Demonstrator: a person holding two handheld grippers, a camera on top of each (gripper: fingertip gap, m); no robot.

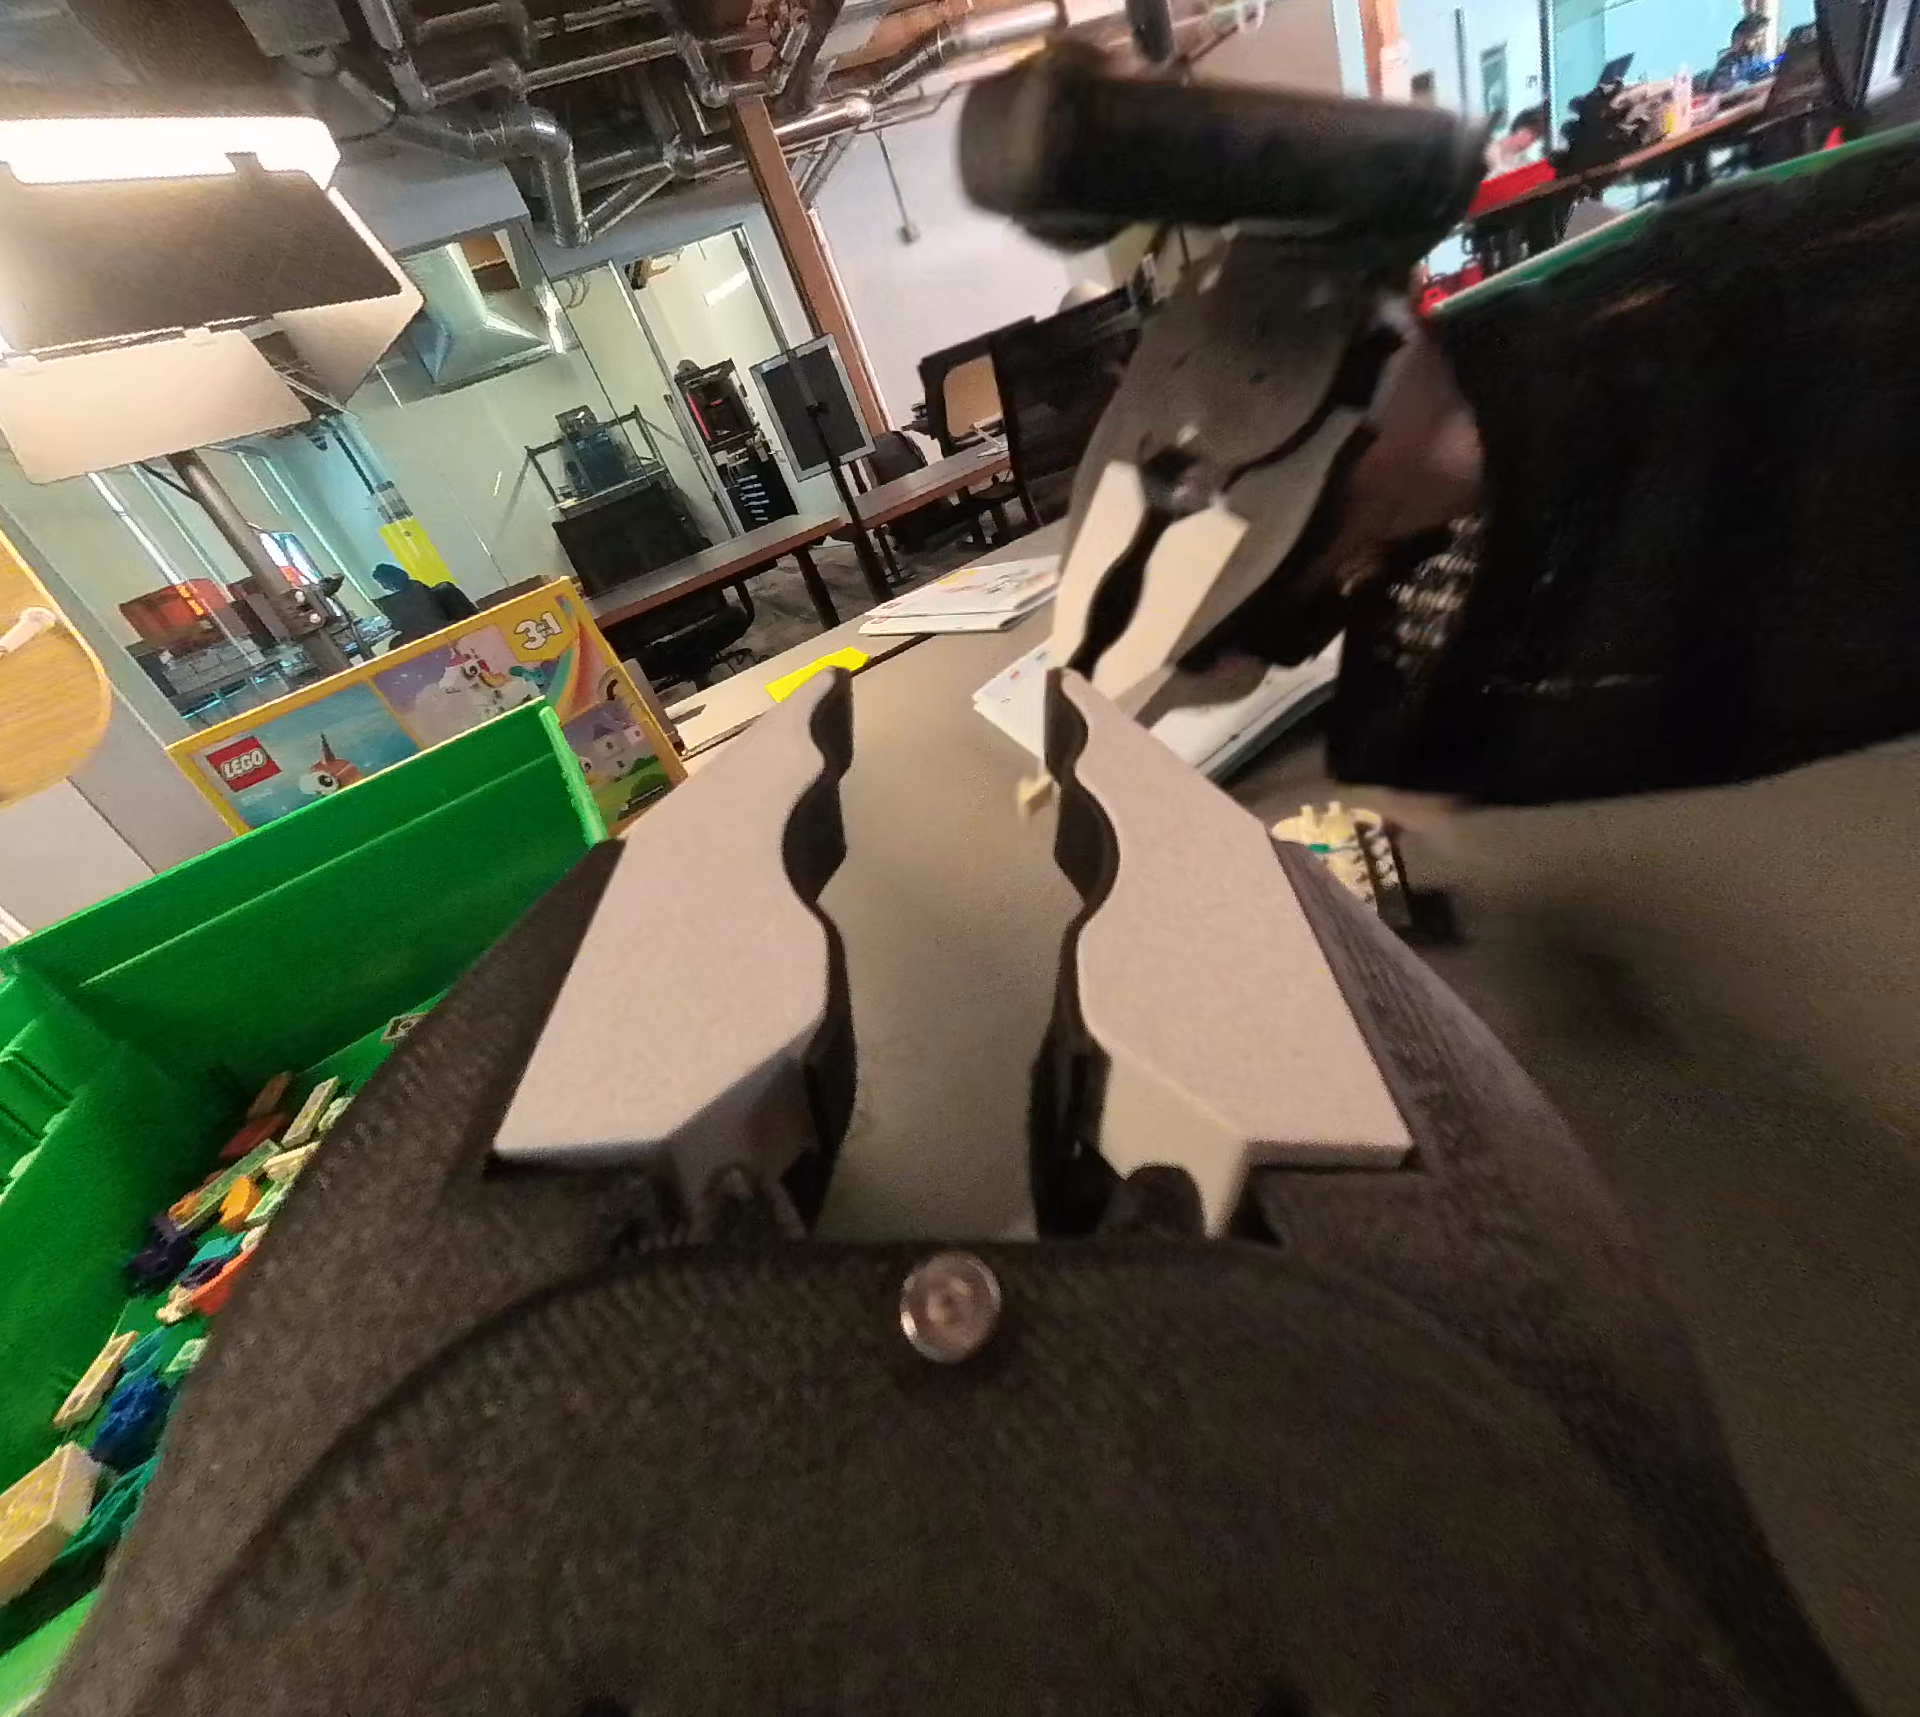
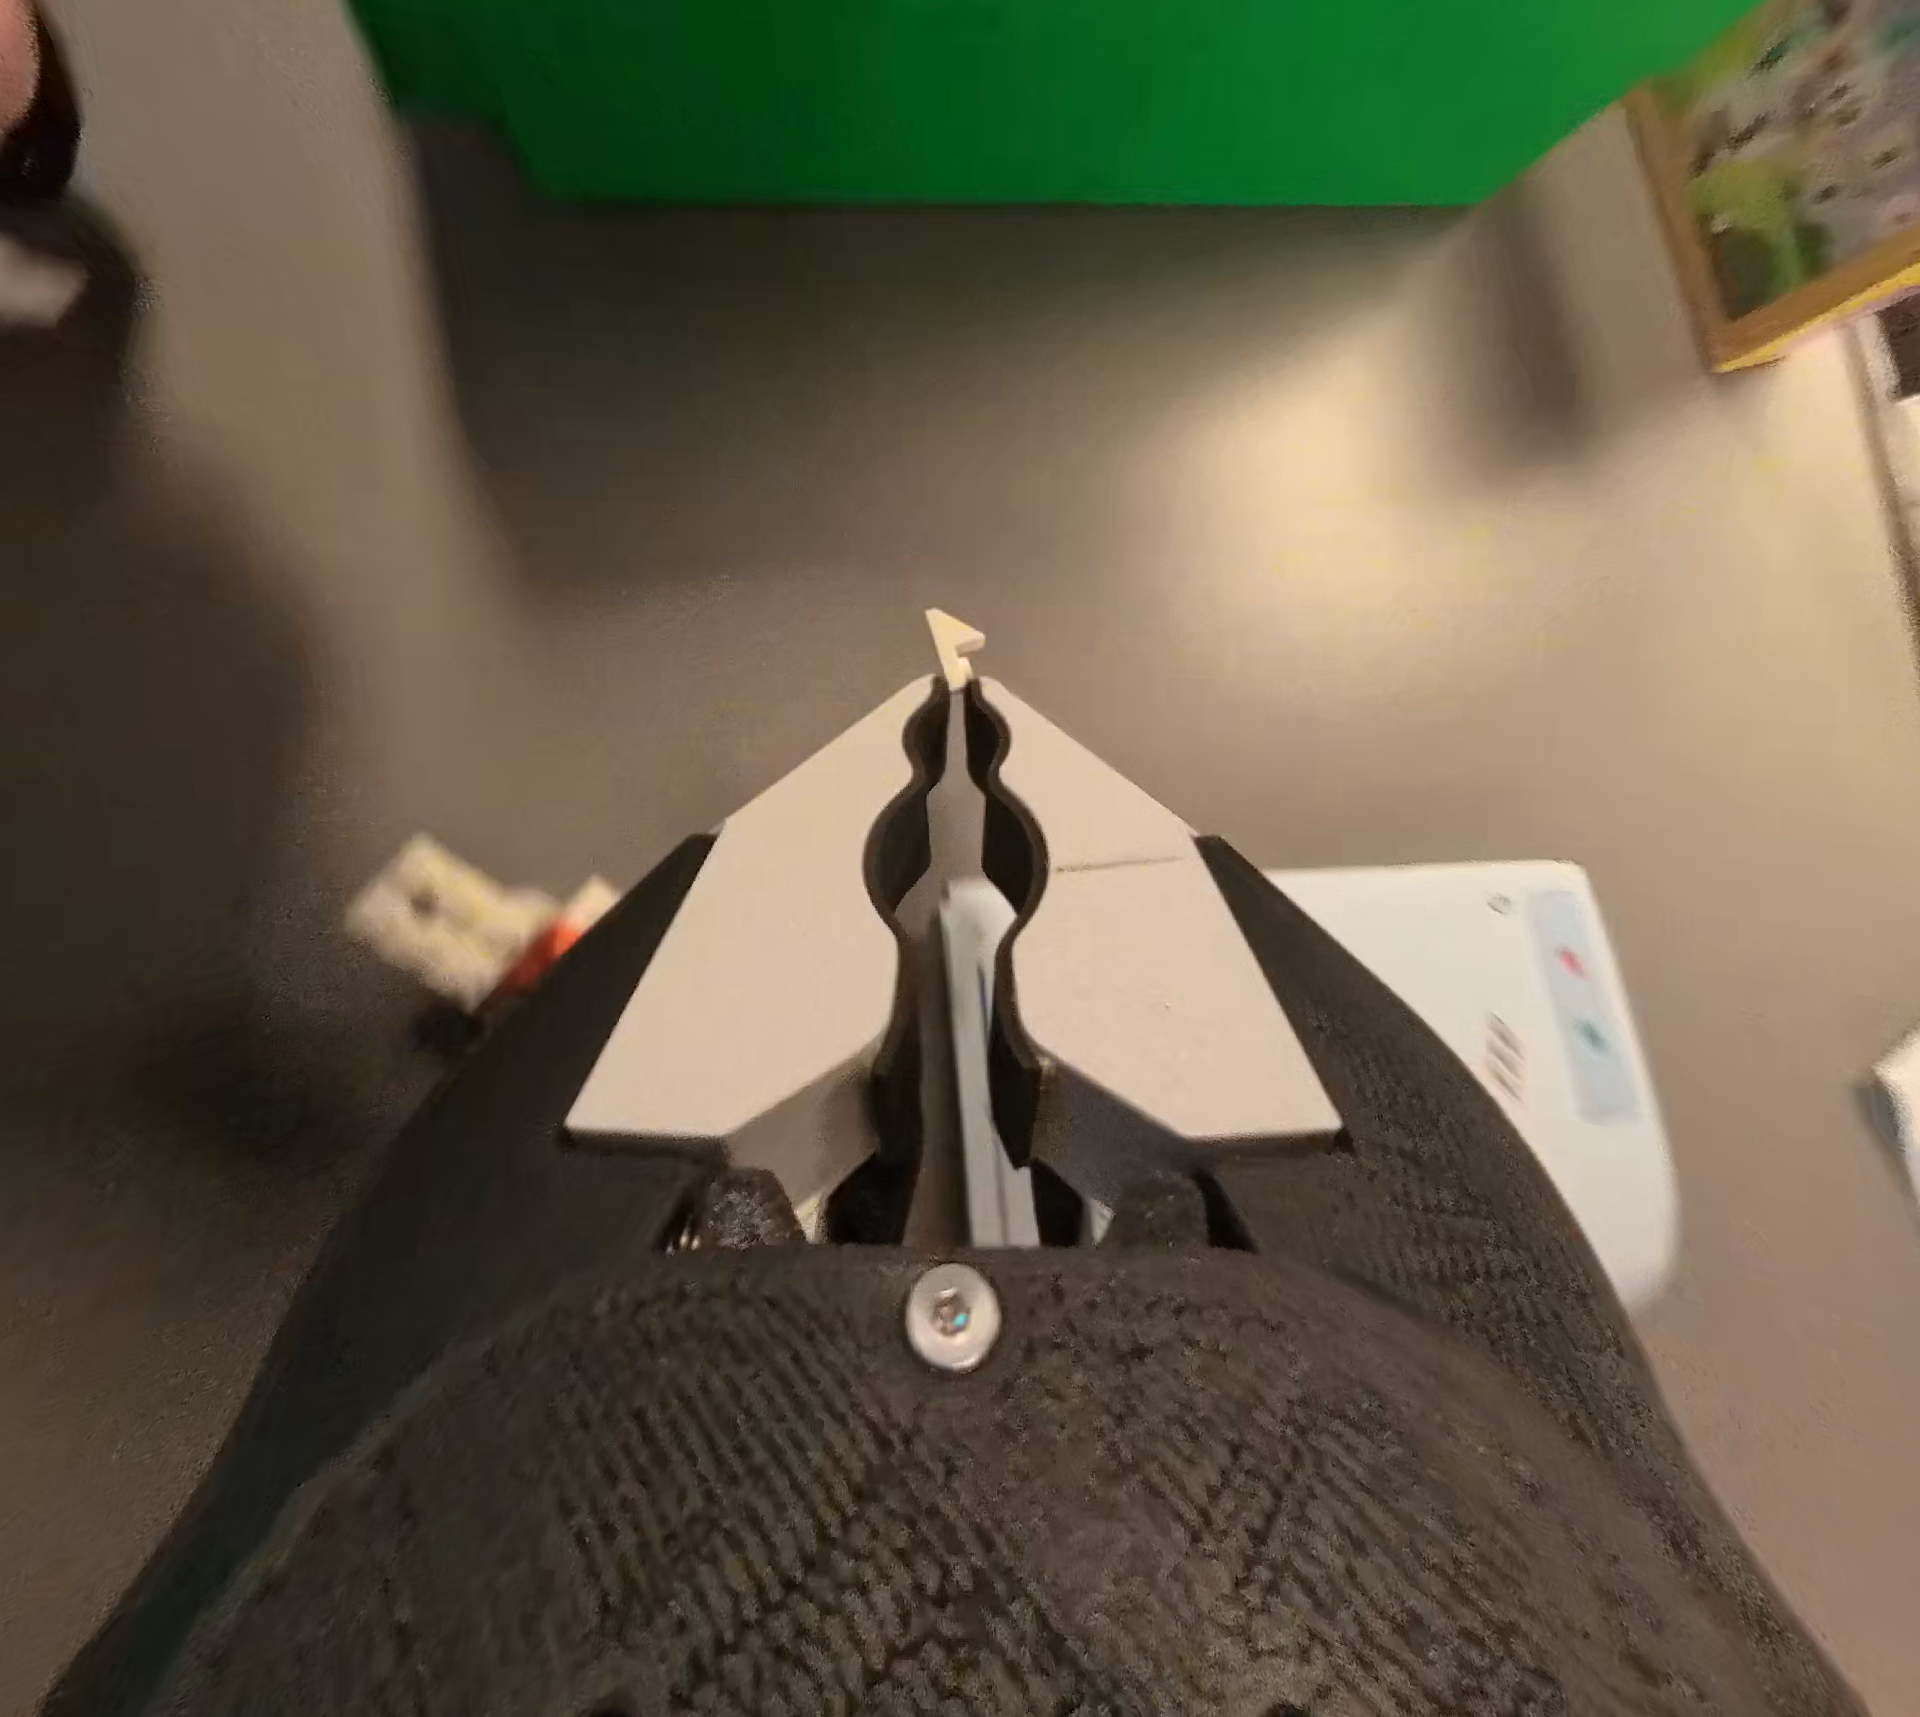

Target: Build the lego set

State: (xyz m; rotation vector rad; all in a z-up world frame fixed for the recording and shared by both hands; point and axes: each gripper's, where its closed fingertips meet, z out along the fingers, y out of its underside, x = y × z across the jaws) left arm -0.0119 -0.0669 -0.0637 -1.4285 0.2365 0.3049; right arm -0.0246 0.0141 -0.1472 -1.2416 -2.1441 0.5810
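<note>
Lego piece [image 2: 954, 637], a tiny cream part, sits pinched at the very tips of the right gripper [image 2: 954, 685], whose jaws are closed on it above the bench [image 2: 727, 472]. It looks light, rigid and easy to twist out; grip its flat sides. The left gripper [image 1: 951, 691] hangs with jaws apart, holding nothing, beside the green bin [image 1: 312, 888] of loose bricks [image 1: 239, 1189].

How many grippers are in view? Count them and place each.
2. The left gripper, open, is beside the green bin. The right gripper is above the table, shut on a small cream piece. None seems hidden.
</note>
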